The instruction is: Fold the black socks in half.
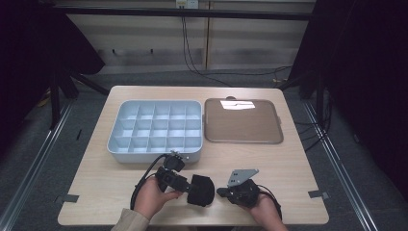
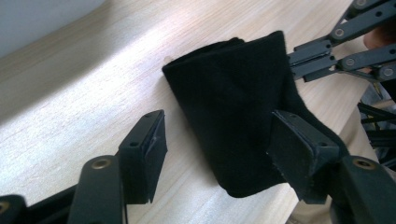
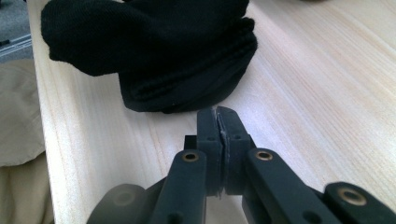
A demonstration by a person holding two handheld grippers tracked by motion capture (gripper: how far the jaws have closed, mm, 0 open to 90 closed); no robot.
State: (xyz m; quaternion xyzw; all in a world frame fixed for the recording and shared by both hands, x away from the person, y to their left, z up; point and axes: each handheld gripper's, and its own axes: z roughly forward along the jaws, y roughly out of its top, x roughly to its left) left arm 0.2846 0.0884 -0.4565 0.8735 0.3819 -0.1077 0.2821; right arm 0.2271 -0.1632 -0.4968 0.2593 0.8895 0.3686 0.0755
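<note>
Seemingly mid-handling: folded black cloth bundle lies on the pale wooden counter, neither gripper holding it.
Left gripper fingers wide, straddling it; right gripper fingers closed, empty; next likely closing on the bundle.

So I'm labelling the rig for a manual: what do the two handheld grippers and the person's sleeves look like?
Both are black scissor-link tools with brass-coloured rivets and flat rectangular jaw pads. The left gripper trails a looping black cable. The right gripper carries a grey three-cornered plate with small holes. A beige sleeve covers the left forearm.

Dim room; glare on brown tray
</note>
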